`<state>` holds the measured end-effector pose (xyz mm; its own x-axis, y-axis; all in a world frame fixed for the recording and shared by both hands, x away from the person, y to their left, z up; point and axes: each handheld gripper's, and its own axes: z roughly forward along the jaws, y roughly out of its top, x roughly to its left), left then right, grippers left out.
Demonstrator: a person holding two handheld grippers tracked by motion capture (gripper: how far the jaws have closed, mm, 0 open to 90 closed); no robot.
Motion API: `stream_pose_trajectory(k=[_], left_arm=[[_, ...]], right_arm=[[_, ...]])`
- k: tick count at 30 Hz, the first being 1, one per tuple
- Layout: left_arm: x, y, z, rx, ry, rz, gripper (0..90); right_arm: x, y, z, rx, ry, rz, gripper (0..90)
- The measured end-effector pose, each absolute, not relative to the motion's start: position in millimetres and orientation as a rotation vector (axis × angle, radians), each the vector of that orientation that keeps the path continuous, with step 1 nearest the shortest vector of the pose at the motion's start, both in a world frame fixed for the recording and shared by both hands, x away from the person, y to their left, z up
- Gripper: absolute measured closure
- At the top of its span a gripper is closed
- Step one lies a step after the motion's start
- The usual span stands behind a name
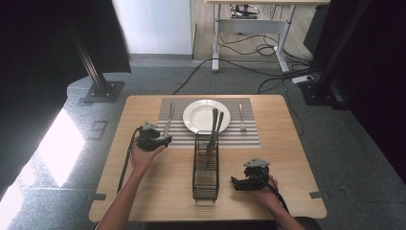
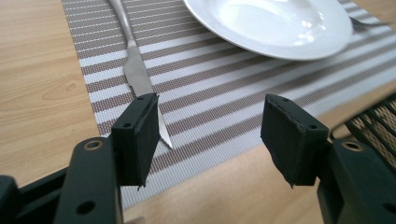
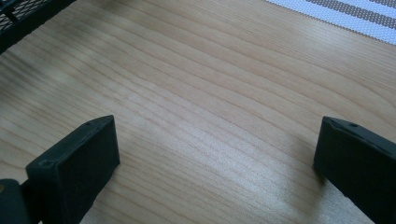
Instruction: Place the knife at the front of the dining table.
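Observation:
A white plate (image 1: pixel 195 115) sits on a striped placemat (image 1: pixel 239 136) at the table's far middle. To the plate's left, a knife (image 1: pixel 168 122) lies on the mat; to its right lies a fork (image 1: pixel 242 117). My left gripper (image 1: pixel 164 140) hovers at the mat's near left corner. Its jaws stand open in the left gripper view (image 2: pixel 212 121), with the knife (image 2: pixel 133 56) tip beside the left jaw and the plate (image 2: pixel 280 28) beyond. My right gripper (image 1: pixel 235 182) rests low at the near right, open over bare wood (image 3: pixel 217 140).
A black wire cutlery basket (image 1: pixel 206 172) stands in the table's middle between my grippers, holding two long utensils (image 1: pixel 214 129) that lean over the plate. Its edge shows in the left gripper view (image 2: pixel 373 121) and the right gripper view (image 3: pixel 28 14).

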<state>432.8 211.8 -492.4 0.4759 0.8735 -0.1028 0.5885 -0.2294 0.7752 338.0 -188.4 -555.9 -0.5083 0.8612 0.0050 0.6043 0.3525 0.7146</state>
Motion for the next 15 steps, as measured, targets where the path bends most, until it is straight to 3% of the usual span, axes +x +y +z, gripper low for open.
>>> stream_pose_trajectory(k=[15], left_arm=[[362.1,225.1,-480.1,1.884,1.135,0.413,34.5]], right_arm=[[337.4,-189.2,-555.9,1.274,2.259,0.953,0.0]])
